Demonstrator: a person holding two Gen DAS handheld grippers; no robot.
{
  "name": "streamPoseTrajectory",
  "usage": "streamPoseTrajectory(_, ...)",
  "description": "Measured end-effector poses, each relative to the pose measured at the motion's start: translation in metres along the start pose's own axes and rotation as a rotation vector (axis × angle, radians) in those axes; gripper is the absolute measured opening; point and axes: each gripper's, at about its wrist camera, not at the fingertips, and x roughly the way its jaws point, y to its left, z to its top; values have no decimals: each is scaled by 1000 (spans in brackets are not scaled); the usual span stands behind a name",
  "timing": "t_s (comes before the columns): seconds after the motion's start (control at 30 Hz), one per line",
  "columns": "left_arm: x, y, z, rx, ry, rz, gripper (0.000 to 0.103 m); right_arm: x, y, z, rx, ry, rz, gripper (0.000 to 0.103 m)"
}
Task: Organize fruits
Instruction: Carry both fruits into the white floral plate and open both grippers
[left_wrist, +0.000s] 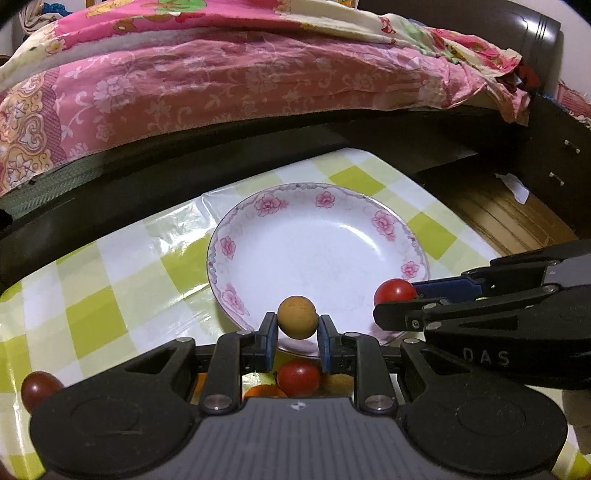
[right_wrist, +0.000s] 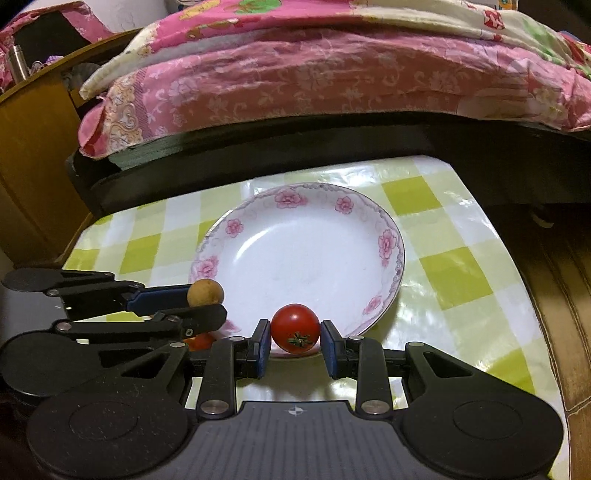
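Left gripper (left_wrist: 297, 334): blue rubber pads clamped on a small round tan fruit with matte, dusty skin (left_wrist: 297, 316), held over the near rim of the plate. Right gripper (right_wrist: 295, 345): pads clamped on a glossy red cherry tomato (right_wrist: 295, 328), green calyx facing the camera, also at the near rim. The shallow white glazed plate with pink flower border (right_wrist: 314, 258) sits on a shiny green-and-white checked plastic tablecloth (right_wrist: 461, 273), toward its far edge. More tomatoes (left_wrist: 298, 376) lie below the left gripper.
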Motion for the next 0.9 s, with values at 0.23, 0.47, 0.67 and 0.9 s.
streamPoseTrajectory(0.23,8,2,3,2,-1,0,31,11,-4,4,-14,2,-1,26)
streamPoseTrajectory(0.47,10,1,3,7,-3,3,31,16,-6,6,-24,3,4,29)
streamPoseTrajectory(0.67,11,1,4,10,-2,7,31,16,-6,6,-30,-3,-2,29)
streamPoseTrajectory(0.9,12,1,5,12,0,8,32,16,-7,6,-29,-7,-3,29)
